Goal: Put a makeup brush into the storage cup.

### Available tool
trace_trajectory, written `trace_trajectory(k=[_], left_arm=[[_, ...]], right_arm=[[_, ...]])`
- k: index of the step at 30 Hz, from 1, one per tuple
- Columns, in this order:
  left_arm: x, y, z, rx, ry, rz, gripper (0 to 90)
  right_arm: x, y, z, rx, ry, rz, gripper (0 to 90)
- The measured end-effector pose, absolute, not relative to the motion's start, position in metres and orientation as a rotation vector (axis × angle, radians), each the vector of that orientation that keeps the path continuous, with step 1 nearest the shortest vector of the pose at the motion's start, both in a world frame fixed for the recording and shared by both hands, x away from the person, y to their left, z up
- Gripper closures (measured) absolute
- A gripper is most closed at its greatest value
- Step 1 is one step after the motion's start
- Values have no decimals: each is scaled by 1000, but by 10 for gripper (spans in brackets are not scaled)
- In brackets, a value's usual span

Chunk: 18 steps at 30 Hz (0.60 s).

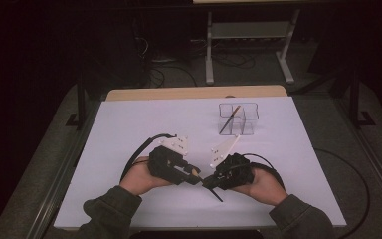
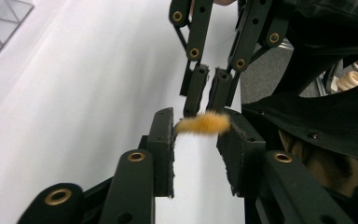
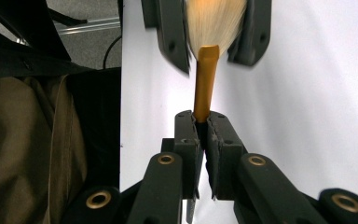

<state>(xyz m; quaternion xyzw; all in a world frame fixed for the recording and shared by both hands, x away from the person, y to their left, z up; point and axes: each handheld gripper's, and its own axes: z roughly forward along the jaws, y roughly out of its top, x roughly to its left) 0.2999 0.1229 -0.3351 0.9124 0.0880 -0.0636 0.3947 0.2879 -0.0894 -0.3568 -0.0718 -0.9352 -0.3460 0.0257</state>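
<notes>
High view: the white table [image 1: 129, 129] fills most of the scene, and a clear compartmented organizer [image 1: 238, 119] stands far and right of centre on it, with one dark-handled brush [image 1: 229, 119] leaning in its left part. Near the person's edge the two hands bring their tools tip to tip; the left gripper [image 1: 195, 175] and the right gripper [image 1: 208, 180] meet just right of the table's middle. Between them is a makeup brush [image 3: 206, 70], held off the sheet. In the right gripper view the right gripper's [image 3: 205, 122] jaws are closed tight on the brush's gold ferrule, with the pale bristles pointing away into the other tool. In the left gripper view the left gripper [image 2: 199, 125] stands partly open with the tuft [image 2: 204, 124] spanning the gap between its pads; whether the pads already press the hairs is hard to say, as the picture is blurred there. The step in hand looks like a handover or a regrasp of the brush between the two tools. The next move probably calls for the left jaws to close gently on the ferrule rather than on the soft hairs, before the right lets go.
</notes>
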Motion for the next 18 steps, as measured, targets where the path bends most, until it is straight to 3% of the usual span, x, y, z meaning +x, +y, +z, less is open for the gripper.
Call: trace_trajectory(k=[6, 18], left_arm=[[301, 133, -336, 2300, 260, -157, 591], [300, 148, -345, 2286, 314, -127, 565]], right_arm=[[292, -100, -357, -264, -2901, -1076, 830], [306, -124, -353, -384, -2906, -1094, 830]])
